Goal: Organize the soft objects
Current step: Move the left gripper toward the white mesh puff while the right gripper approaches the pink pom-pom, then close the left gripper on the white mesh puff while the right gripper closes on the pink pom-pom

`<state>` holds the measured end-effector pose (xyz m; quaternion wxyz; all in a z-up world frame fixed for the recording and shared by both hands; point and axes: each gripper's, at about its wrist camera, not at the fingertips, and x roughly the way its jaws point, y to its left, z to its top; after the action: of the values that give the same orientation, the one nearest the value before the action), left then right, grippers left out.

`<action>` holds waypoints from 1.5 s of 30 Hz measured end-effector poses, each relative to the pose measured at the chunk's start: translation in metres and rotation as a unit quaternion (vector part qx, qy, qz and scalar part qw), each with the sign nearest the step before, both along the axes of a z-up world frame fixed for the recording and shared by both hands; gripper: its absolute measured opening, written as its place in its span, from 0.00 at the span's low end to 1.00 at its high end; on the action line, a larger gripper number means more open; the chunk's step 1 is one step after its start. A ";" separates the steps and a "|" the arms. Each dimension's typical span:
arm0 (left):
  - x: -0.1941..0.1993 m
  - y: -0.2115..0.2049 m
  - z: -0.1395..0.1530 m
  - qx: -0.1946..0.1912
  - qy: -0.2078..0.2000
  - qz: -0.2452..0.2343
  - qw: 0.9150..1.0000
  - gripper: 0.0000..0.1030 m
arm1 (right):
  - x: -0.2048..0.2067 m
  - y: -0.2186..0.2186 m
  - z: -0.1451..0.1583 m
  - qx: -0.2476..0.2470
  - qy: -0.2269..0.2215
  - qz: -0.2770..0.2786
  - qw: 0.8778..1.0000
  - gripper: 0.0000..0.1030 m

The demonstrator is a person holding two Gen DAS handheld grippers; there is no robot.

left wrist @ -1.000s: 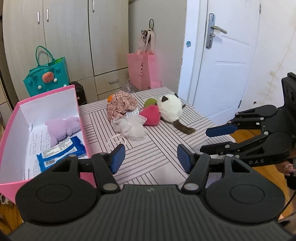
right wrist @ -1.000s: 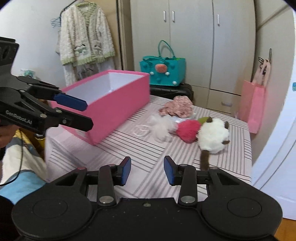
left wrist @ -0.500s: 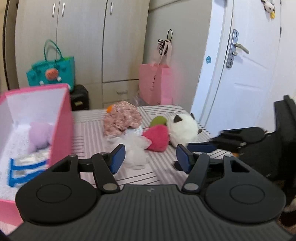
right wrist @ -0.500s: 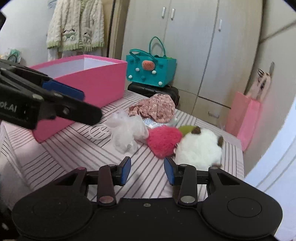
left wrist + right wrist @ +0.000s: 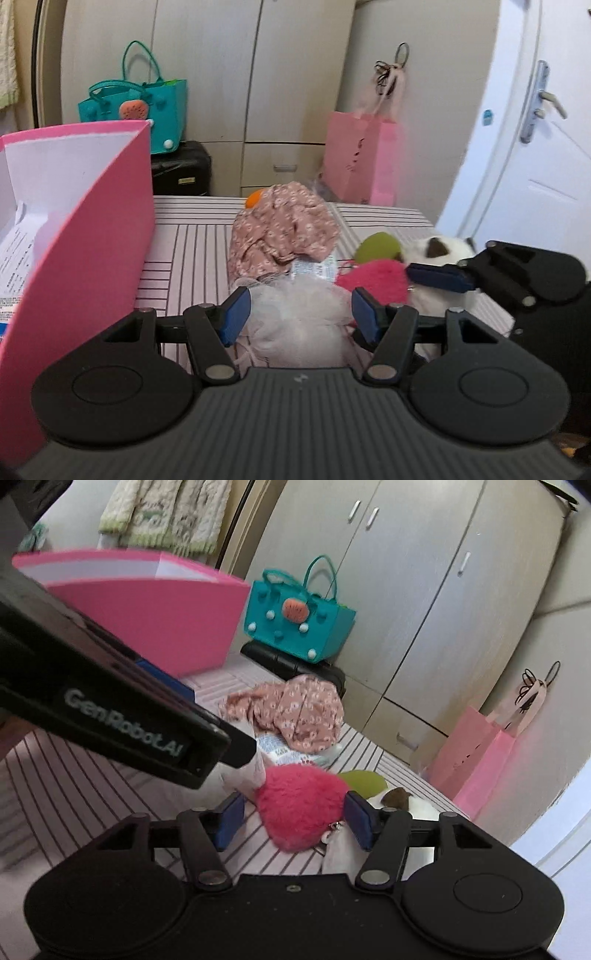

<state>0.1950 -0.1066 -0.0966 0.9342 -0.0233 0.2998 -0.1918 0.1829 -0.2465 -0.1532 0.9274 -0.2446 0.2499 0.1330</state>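
Note:
On the striped table [image 5: 192,251] my left gripper [image 5: 300,317] stands open around a white mesh puff [image 5: 299,321]; its pads sit beside the puff without visibly squeezing it. My right gripper [image 5: 293,820] straddles a fluffy red-pink plush [image 5: 303,808], its jaws opening, the pads close to the plush's sides. A floral pink cloth [image 5: 284,229] lies behind, over a wipes pack [image 5: 314,267]. A green ball [image 5: 378,247] and a white plush with brown ears [image 5: 443,251] lie to the right. The pink box [image 5: 92,240] stands at the left.
A teal bag [image 5: 140,110] sits on a black case [image 5: 181,170] by the wardrobe. A pink paper bag [image 5: 362,162] stands behind the table, with a white door [image 5: 535,166] to the right. The left gripper's body [image 5: 129,716] crosses the right wrist view.
Both grippers came forward and down onto the pile. The left now has the white puff between its fingers, and the right has the red-pink plush. The right jaws have widened.

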 end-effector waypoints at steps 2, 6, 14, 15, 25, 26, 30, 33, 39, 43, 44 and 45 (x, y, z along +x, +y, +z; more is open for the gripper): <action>0.002 0.000 -0.002 -0.003 0.003 0.002 1.000 0.59 | 0.000 0.001 0.000 -0.013 -0.006 0.002 1.000 0.63; 0.004 0.000 -0.004 -0.011 0.010 0.002 1.000 0.59 | 0.005 0.000 0.001 -0.005 -0.002 0.001 1.000 0.63; 0.005 0.000 -0.015 -0.027 0.036 0.009 0.999 0.59 | 0.017 -0.002 -0.008 0.011 0.005 -0.017 1.000 0.66; 0.004 0.001 -0.015 -0.030 0.034 0.009 0.999 0.59 | 0.017 -0.003 -0.008 0.016 0.005 -0.019 1.000 0.66; 0.006 0.003 -0.023 -0.061 0.049 0.019 0.997 0.55 | 0.014 -0.012 -0.007 0.056 0.013 -0.037 0.998 0.45; 0.006 0.003 -0.023 -0.064 0.049 0.021 0.997 0.53 | 0.013 -0.012 -0.007 0.057 0.012 -0.037 0.998 0.43; 0.000 0.002 -0.024 -0.063 0.043 0.016 0.997 0.41 | 0.007 -0.011 -0.007 0.062 0.009 -0.041 0.997 0.36; -0.007 0.005 -0.021 -0.079 0.040 0.010 0.996 0.36 | 0.003 -0.011 -0.007 0.074 0.009 -0.042 0.996 0.35; -0.014 0.007 -0.020 -0.081 0.043 0.013 0.996 0.33 | -0.008 -0.018 -0.003 0.107 0.005 -0.052 0.993 0.33; -0.017 0.009 -0.018 -0.077 0.050 0.015 0.996 0.33 | -0.011 -0.026 -0.003 0.136 0.019 -0.061 0.989 0.33; -0.017 0.008 -0.018 -0.073 0.050 0.013 0.996 0.34 | -0.011 -0.028 -0.004 0.144 0.027 -0.063 0.987 0.33; -0.016 0.007 -0.019 -0.069 0.050 0.014 0.996 0.36 | -0.012 -0.030 -0.004 0.150 0.030 -0.063 0.986 0.33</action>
<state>0.1791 -0.1001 -0.1154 0.9168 -0.1017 0.3316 -0.1980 0.1713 -0.2766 -0.1576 0.9523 -0.0827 0.2694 0.1171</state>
